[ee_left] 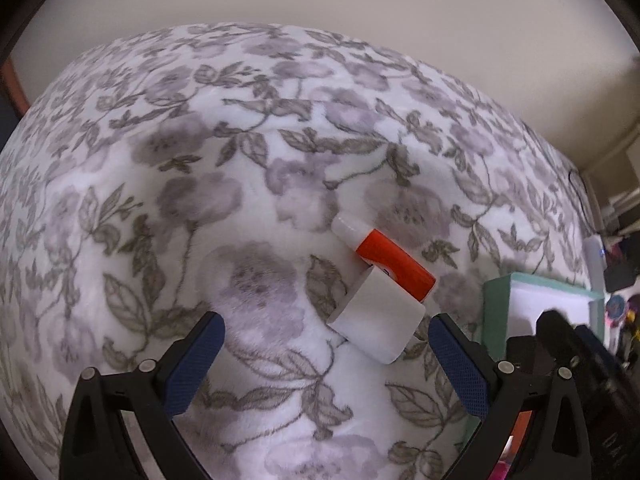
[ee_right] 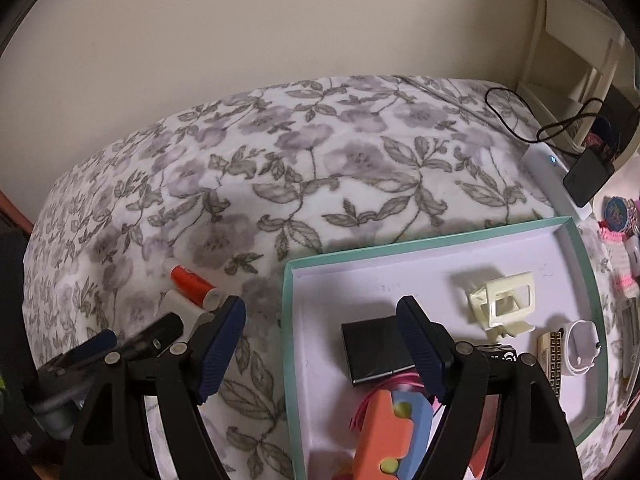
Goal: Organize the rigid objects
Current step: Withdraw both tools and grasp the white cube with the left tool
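Left wrist view: left gripper [ee_left: 326,330] is spread wide and holds nothing, hanging over the fuzzy floral-print blanket [ee_left: 200,160] with the small white rectangular block [ee_left: 376,320] sitting between its blue-padded fingers [ee_left: 200,360], closer to the right one. An orange cylindrical glue stick with a white cap [ee_left: 384,256] lies just behind the block and touches it, running diagonally. To the right is the corner of the teal-edged shallow cardboard box [ee_left: 496,292], with the other tool partly over it. Right wrist view: right gripper [ee_right: 322,334] also stands wide with nothing in it, straddling the box's left wall [ee_right: 288,320]. Inside the box lie a flat black square wallet-like item [ee_right: 372,352], a cream plastic folding stand [ee_right: 500,300], a white rounded case [ee_right: 582,346], a patterned gold-and-black small box [ee_right: 550,350] and an orange-and-blue foam puzzle piece [ee_right: 392,432] over a pink cord. So block and glue stick look like the last loose pieces outside the box. Risks, as I judge them: closing on the block may catch the glue stick too, since they touch, and the stick could roll off across the blanket; the soft pile gives under pressure, so a low approach may snag fabric; the block is off-centre, so it may pivot and slip out.
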Tool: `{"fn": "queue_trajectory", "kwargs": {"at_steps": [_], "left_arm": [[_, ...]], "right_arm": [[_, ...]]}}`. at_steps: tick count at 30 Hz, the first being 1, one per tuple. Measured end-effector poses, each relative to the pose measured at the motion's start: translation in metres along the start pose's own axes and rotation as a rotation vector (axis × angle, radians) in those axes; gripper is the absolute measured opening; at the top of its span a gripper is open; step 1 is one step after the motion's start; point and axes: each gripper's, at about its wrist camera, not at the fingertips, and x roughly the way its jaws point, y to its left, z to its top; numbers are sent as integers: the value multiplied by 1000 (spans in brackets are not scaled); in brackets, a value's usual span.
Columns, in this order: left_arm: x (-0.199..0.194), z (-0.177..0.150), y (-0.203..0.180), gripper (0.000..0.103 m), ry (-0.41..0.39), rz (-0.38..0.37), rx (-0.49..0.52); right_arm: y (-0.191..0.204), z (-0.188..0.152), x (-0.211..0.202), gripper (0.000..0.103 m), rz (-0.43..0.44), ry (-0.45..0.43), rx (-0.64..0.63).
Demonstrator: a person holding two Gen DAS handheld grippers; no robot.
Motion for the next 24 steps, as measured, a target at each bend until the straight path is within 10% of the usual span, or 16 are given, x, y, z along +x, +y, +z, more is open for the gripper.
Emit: {"fn": "queue_trajectory", "kwargs": {"at_steps": [8, 18, 24], "left_arm": [[19, -3, -21, 100, 15, 22, 115], [19, -5, -34, 62, 12, -5, 168], [15, -4, -19, 62, 20, -5, 124]], "right_arm": [[1, 11, 10, 79, 7, 26, 11], [9, 18, 13, 79, -7, 39, -8], [26, 21, 18, 79, 6, 54, -33]]}}
